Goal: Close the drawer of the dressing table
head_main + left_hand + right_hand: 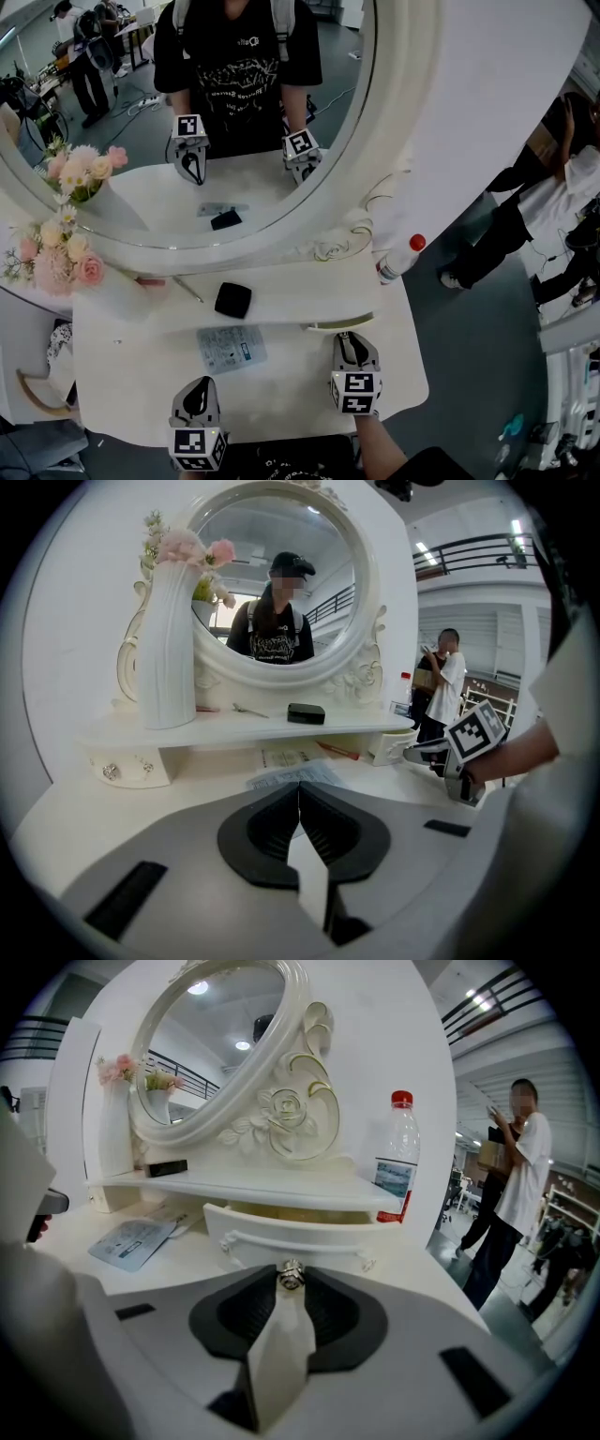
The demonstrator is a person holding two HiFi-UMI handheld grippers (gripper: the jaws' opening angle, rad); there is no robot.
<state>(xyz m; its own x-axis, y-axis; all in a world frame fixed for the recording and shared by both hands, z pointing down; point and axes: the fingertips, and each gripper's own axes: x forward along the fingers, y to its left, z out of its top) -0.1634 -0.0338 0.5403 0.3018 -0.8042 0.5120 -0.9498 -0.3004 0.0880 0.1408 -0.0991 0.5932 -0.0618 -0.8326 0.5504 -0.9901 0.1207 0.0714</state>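
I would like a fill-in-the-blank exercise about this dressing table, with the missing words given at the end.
1. The right hand-held gripper grips the ____ of the drawer.
2. The bottle has a ____ cap.
3. The vase holds pink ____.
Missing words: knob; red; flowers.

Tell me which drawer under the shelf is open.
The right drawer, beside the water bottle: it juts out, its knob in the right gripper. The left drawer, below the vase, sits shut.
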